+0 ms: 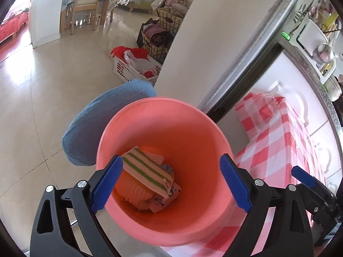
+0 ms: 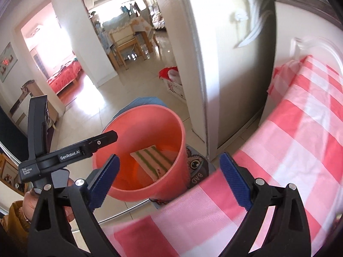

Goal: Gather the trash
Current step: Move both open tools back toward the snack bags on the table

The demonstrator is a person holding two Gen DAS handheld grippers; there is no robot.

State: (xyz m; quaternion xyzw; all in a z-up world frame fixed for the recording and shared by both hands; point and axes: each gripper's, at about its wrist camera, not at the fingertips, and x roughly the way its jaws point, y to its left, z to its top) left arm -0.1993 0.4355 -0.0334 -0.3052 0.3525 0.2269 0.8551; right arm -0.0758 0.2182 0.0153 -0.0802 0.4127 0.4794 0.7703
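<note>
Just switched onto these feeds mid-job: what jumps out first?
The pink bin fills the middle of both views, beside the red-checked tablecloth. Inside lies a green-striped packet on crumpled wrappers. The left gripper and right gripper both hang open above, holding nothing.

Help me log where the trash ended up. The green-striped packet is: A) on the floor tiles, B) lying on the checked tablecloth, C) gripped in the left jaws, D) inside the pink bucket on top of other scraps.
D: the green-striped packet lies inside the pink bucket on top of other scraps, while the left gripper and right gripper both have their jaws open and empty.
</note>
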